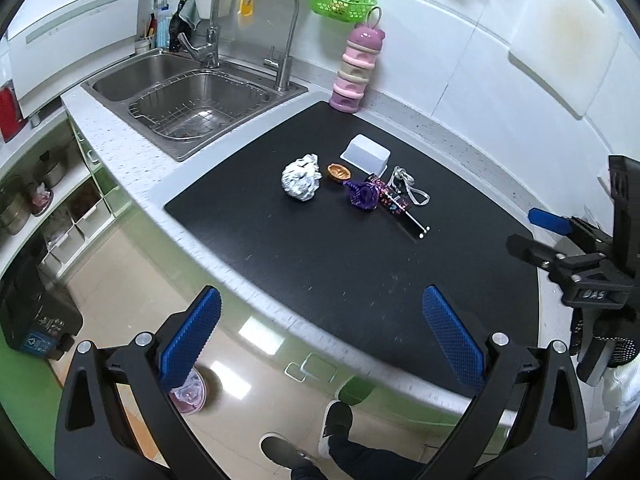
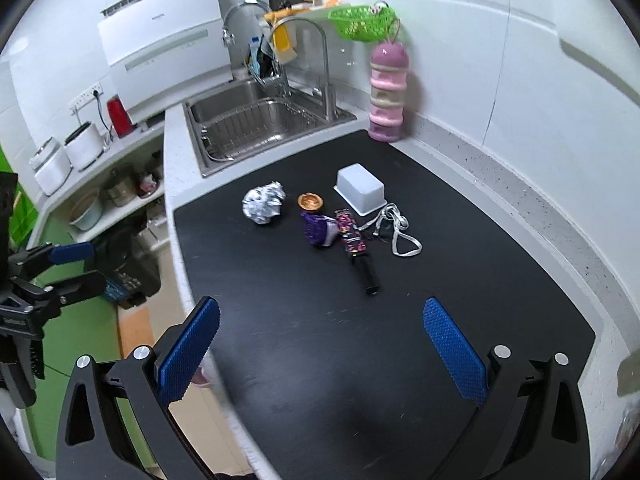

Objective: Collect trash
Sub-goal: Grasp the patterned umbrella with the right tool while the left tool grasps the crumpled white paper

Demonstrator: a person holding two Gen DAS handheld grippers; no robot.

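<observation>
On the black mat [image 1: 320, 248] [image 2: 360, 340] lie a crumpled foil ball [image 1: 301, 182] [image 2: 263, 203], a small orange shell-like piece [image 1: 339, 172] [image 2: 310, 201], a purple wrapper [image 1: 363, 195] [image 2: 318, 230], a patterned stick-shaped item [image 1: 394, 203] [image 2: 354, 242], a white strap [image 1: 410, 186] [image 2: 398, 230] and an upturned white plastic box [image 1: 366, 153] [image 2: 360, 188]. My left gripper [image 1: 320, 332] is open and empty over the counter's front edge. My right gripper [image 2: 320, 340] is open and empty above the mat's near part. Each shows in the other's view: the right gripper [image 1: 552, 232] and the left gripper [image 2: 76, 264].
A steel double sink [image 1: 192, 96] [image 2: 256, 124] with taps lies at the back left. A pink stacked container [image 1: 358, 68] [image 2: 387, 92] stands by the wall under a green basket [image 1: 340, 0] [image 2: 362, 20]. A dark bin [image 1: 36, 312] stands on the floor at the left.
</observation>
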